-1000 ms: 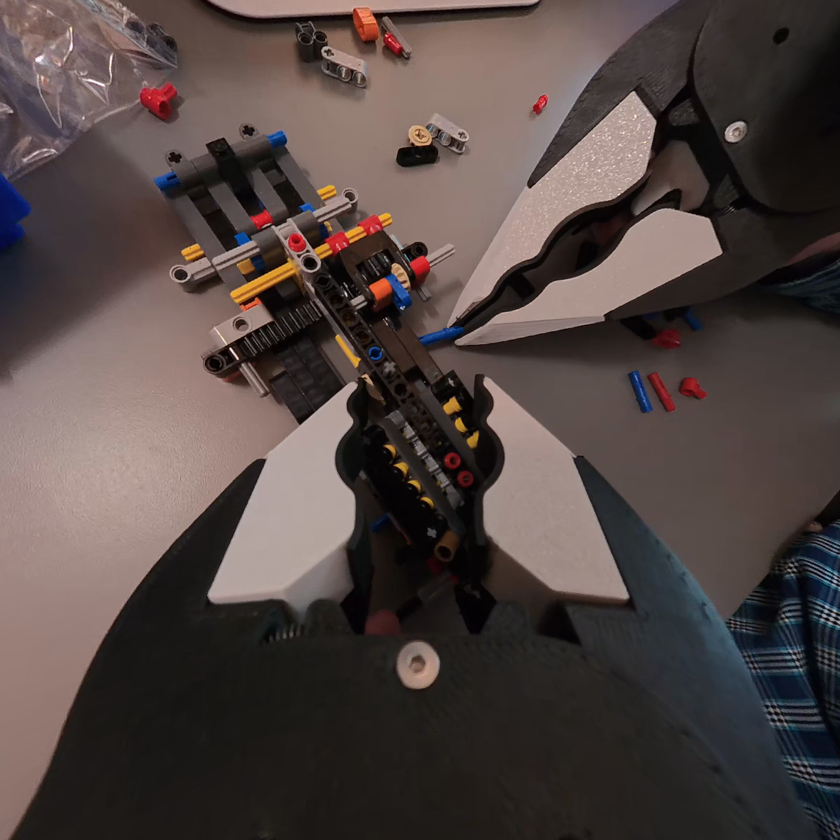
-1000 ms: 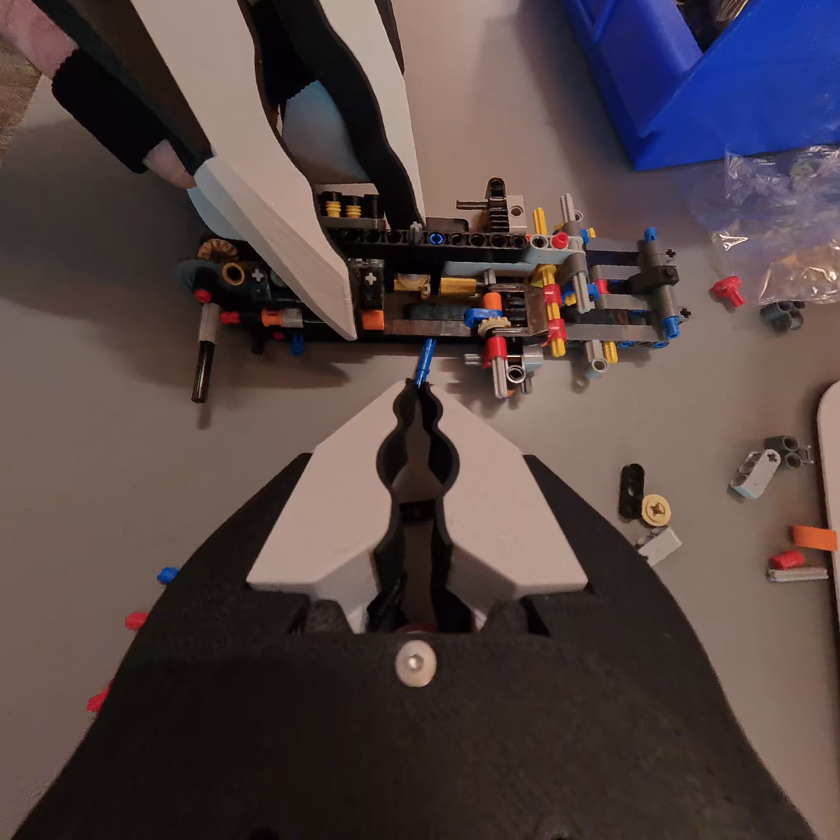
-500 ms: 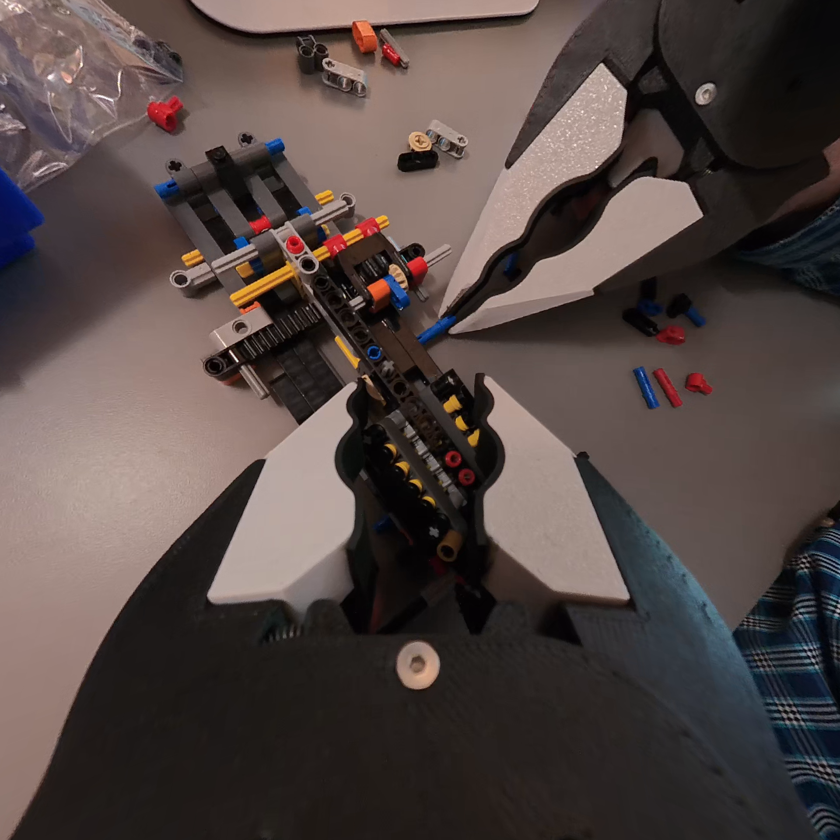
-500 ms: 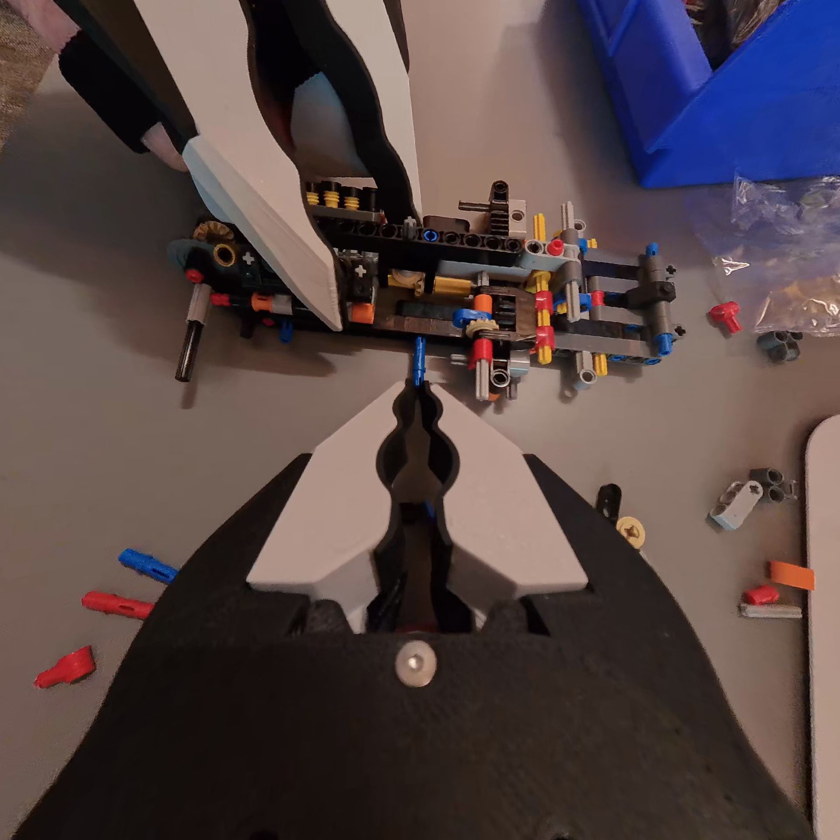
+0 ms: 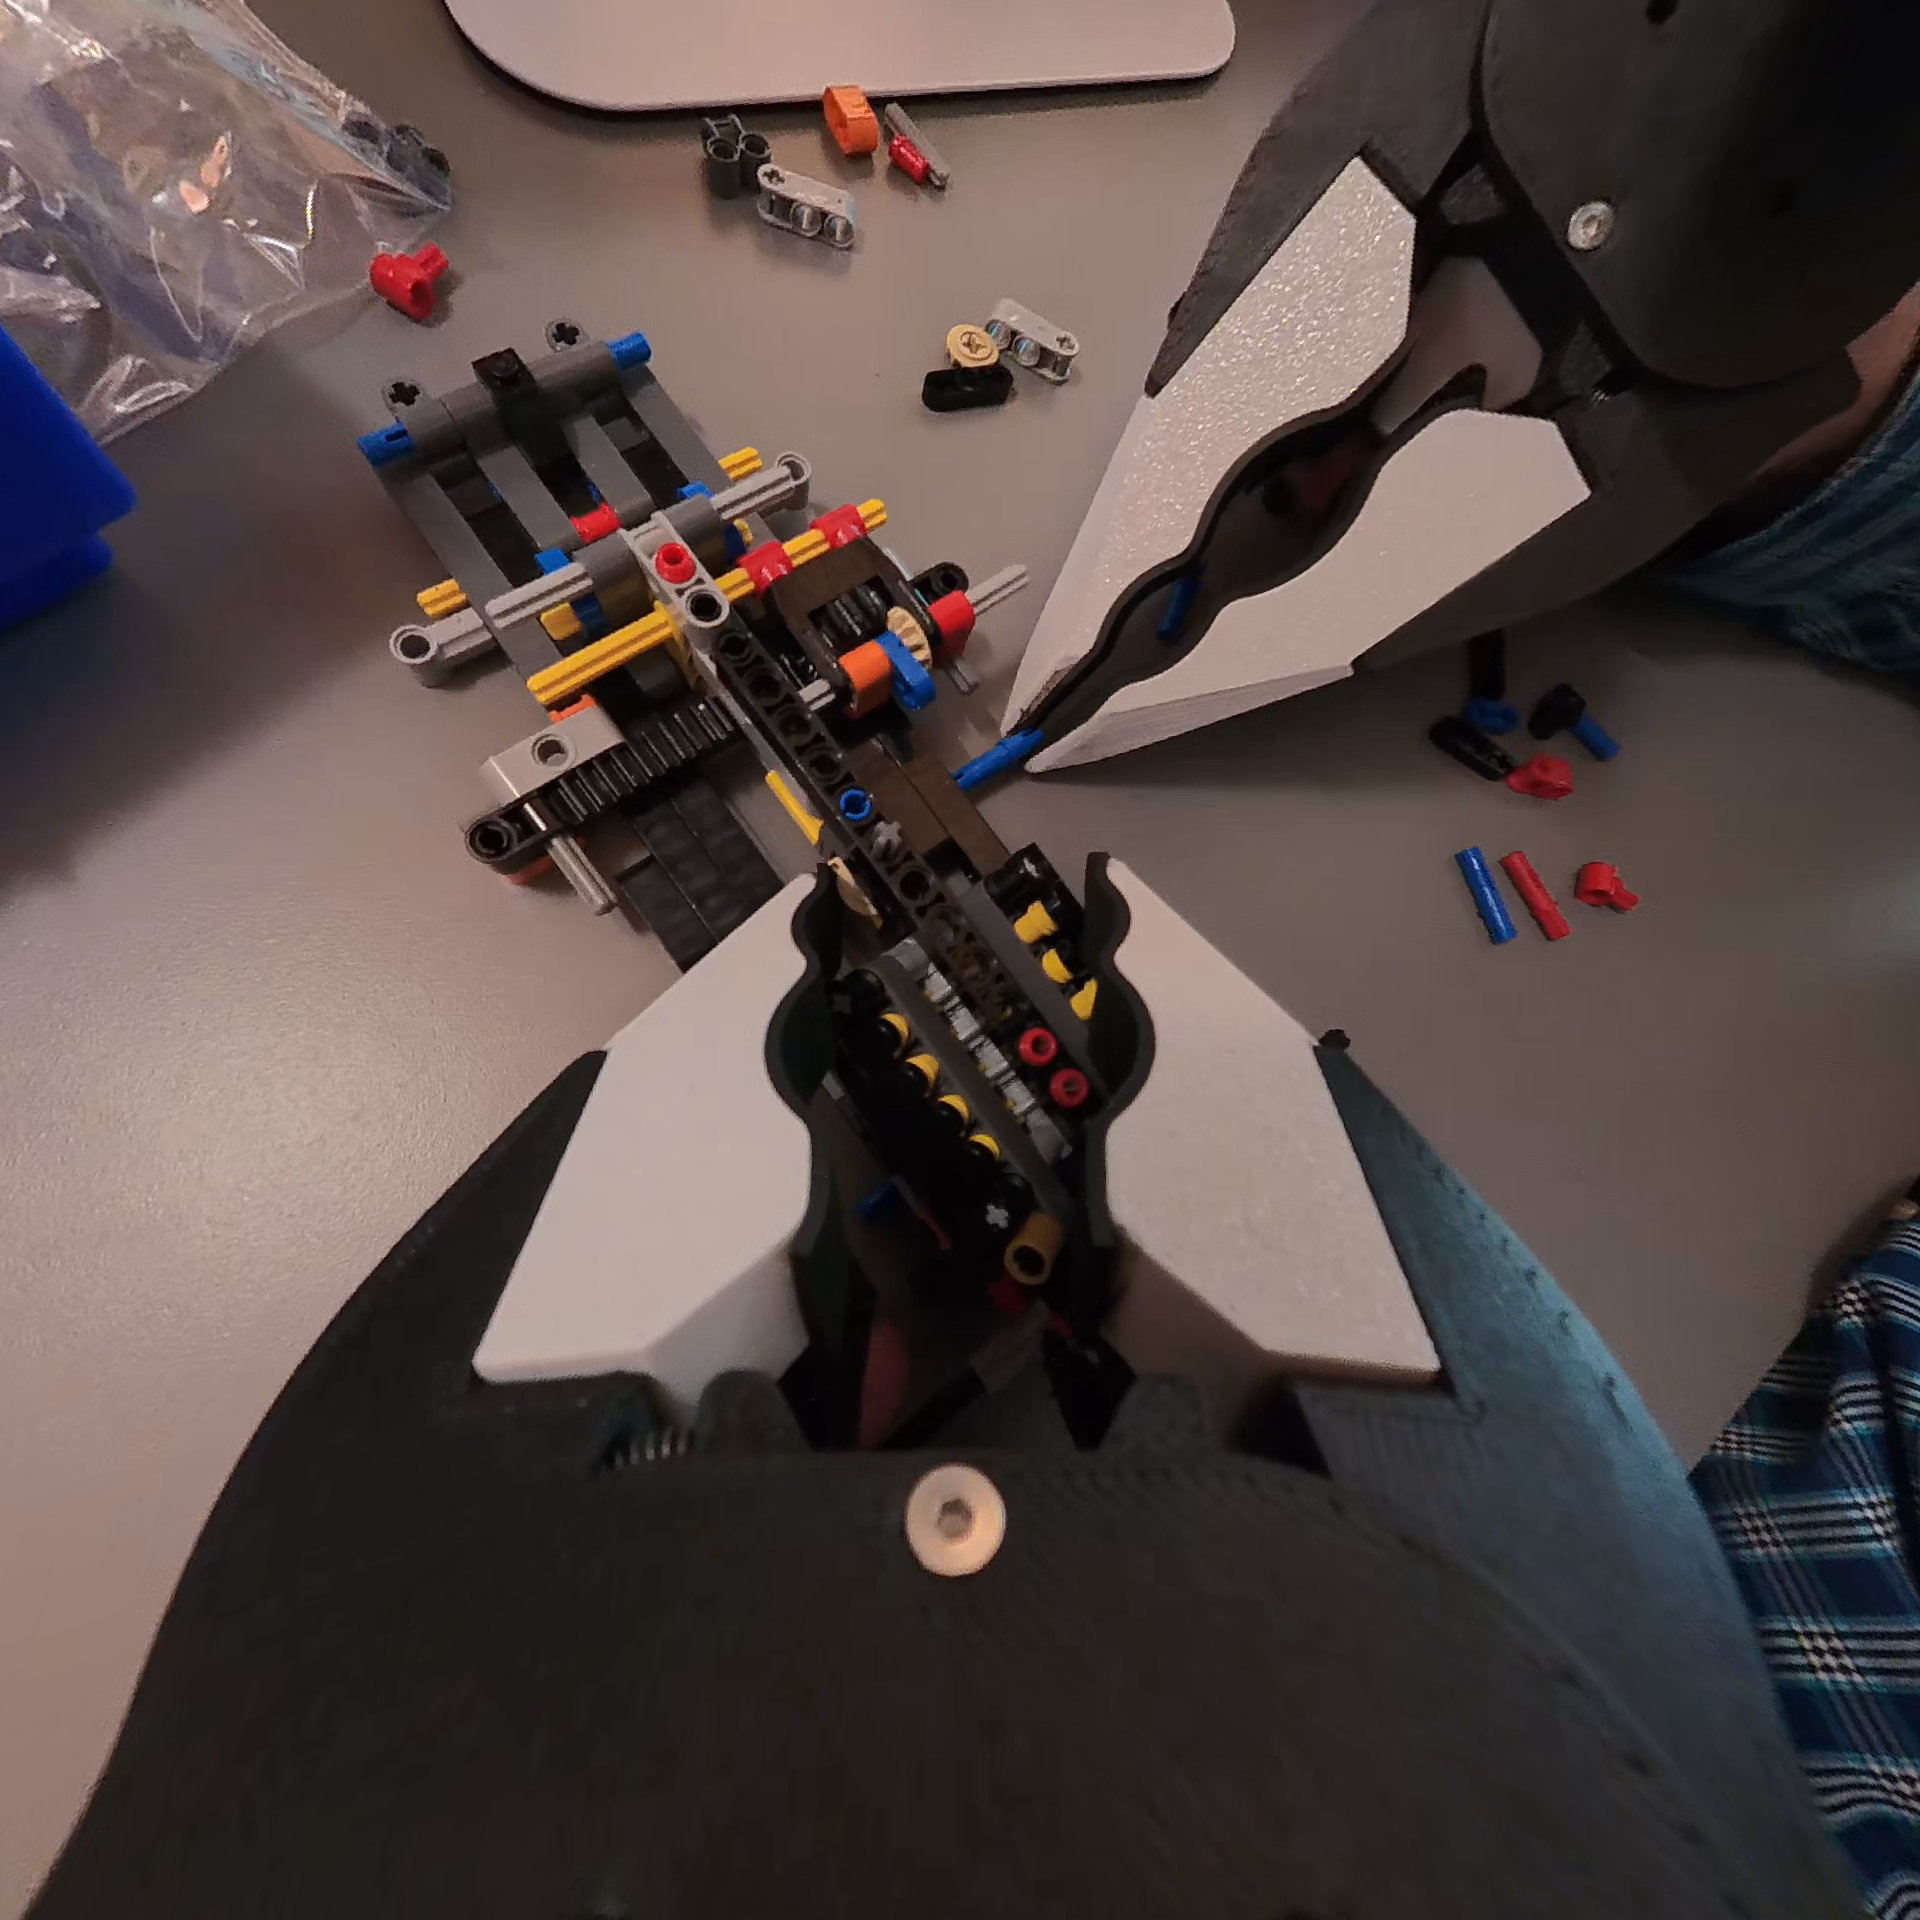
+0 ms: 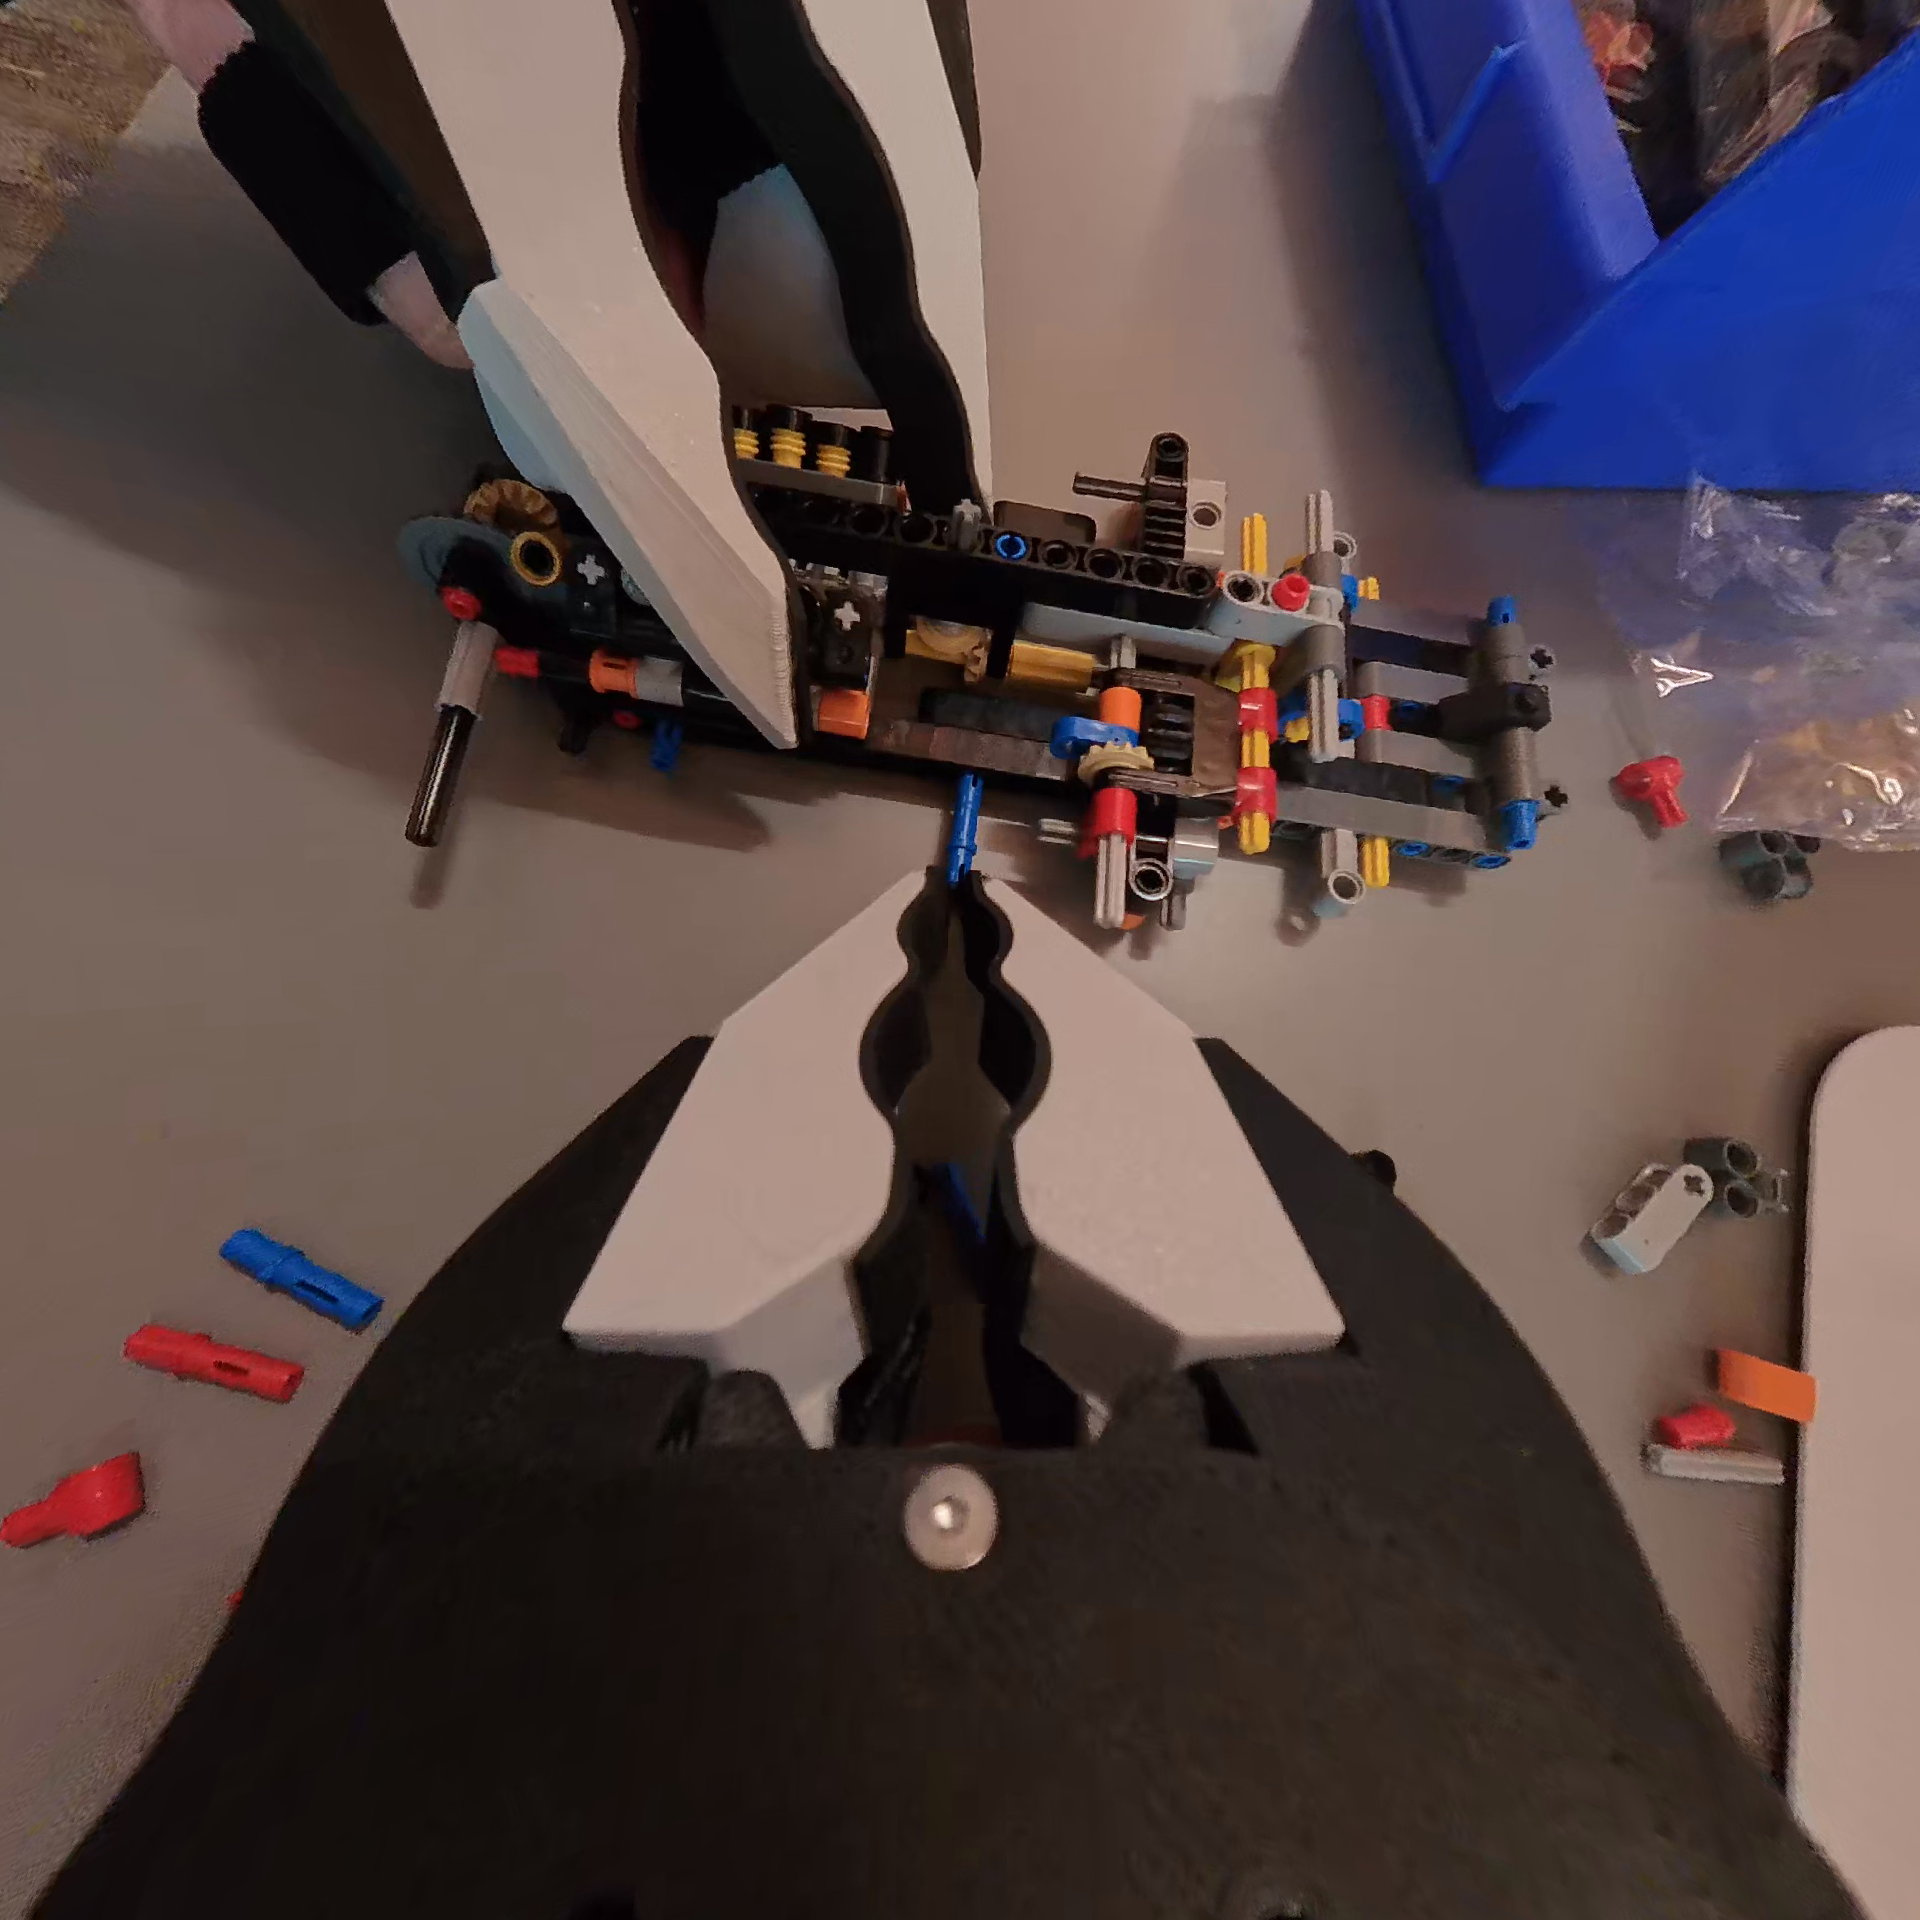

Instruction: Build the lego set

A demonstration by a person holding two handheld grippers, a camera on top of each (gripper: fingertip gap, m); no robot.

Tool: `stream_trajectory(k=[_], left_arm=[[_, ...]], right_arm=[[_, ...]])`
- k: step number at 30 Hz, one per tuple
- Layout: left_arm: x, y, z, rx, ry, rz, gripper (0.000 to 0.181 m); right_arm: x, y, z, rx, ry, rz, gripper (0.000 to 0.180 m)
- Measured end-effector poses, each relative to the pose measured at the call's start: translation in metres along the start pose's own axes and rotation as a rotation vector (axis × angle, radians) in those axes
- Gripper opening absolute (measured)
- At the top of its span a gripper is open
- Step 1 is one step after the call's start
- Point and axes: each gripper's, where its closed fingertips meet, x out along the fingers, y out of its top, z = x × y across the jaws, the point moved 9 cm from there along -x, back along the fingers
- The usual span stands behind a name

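Here, nearest first.
Left gripper [image 5: 961,883]: its two pale fingers are closed around the near end of the lego chassis [image 5: 727,665], pressing on both sides of it.
Lego chassis: a long, partly built frame of black and grey beams with yellow axles and red, blue and orange connectors. It lies flat on the grey table [image 5: 208,1039] and runs from the left gripper away to the far left.
Right gripper [image 6: 951,883]: fingers almost together, pinching the blue pin [image 6: 964,826] at their tips.
Blue pin: its far end touches the near side of the chassis, about midway along it.
Loose pins: in the right wrist view, a blue pin piece [image 6: 301,1278] and two red ones [image 6: 213,1363] lie on the table to the near left.
Small parts: grey, black, tan and orange pieces [image 5: 997,353] lie scattered beyond the chassis.
Far left: a clear plastic bag [image 5: 135,197] of parts, with a blue bin [image 6: 1683,239] beside it.
Far edge: a pale rounded board [image 5: 831,52].
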Motion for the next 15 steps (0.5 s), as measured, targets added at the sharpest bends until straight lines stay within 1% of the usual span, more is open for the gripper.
stream_trajectory(k=[8,15], left_arm=[[-0.0005,-0.0005,-0.0015,-0.005,0.005,0.011,0.046],[-0.0008,-0.0012,-0.0029,-0.01,-0.009,0.022,0.046]], right_arm=[[0.0014,0.0005,0.0048,-0.04,0.032,0.006,0.0],[0.0015,-0.0002,0.0078,-0.125,0.072,0.02,0.0]])
